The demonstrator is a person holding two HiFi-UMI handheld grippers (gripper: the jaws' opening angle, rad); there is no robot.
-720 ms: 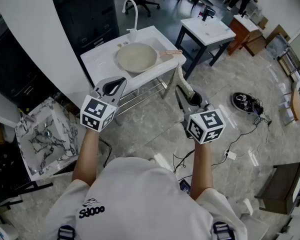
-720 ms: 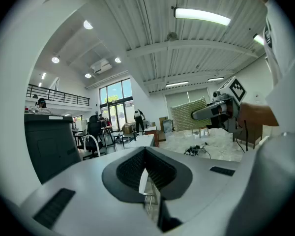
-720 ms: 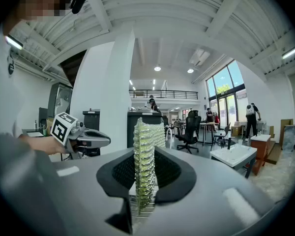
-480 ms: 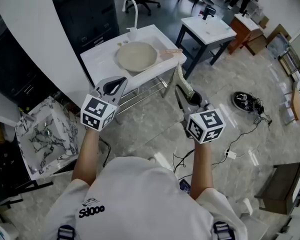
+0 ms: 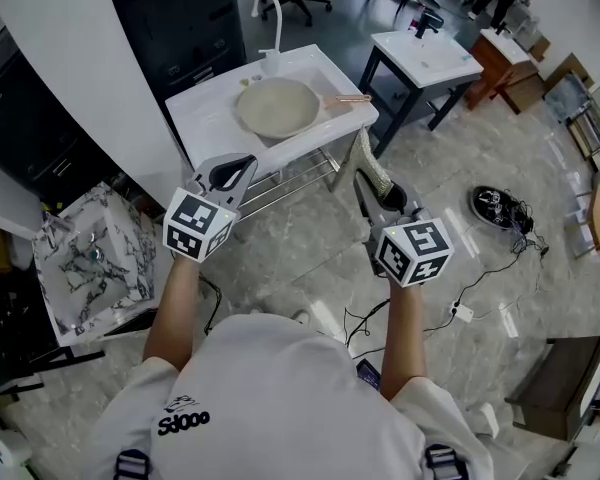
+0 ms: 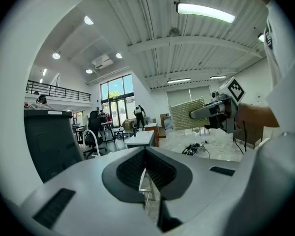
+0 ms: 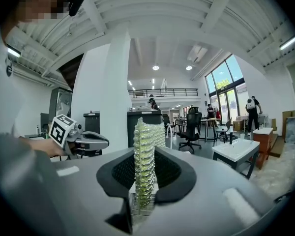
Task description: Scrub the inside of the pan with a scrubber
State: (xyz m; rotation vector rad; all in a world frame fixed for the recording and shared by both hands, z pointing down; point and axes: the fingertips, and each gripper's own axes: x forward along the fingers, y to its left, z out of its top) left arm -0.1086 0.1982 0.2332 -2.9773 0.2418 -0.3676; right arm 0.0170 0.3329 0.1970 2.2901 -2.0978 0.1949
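Head view: both grippers held in air above marble floor, well short of white sink table point(image 5: 205, 118).
Pan point(image 5: 275, 106) sits in table's basin, open side up, handle point(image 5: 346, 99) pointing to right of view. Faucet point(image 5: 270, 13) behind pan.
Right gripper point(image 7: 144, 157): claw pinching scrubber point(image 7: 145, 146), which stands upright and sticks out past jaw tips.
Left gripper point(image 6: 145, 154): claw pressed together, nothing between jaws.
Scrubber well apart from pan, no contact.
Second white table point(image 5: 425, 58) further right.

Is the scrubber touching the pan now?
No, the right gripper holds the scrubber in the air, apart from the pan.
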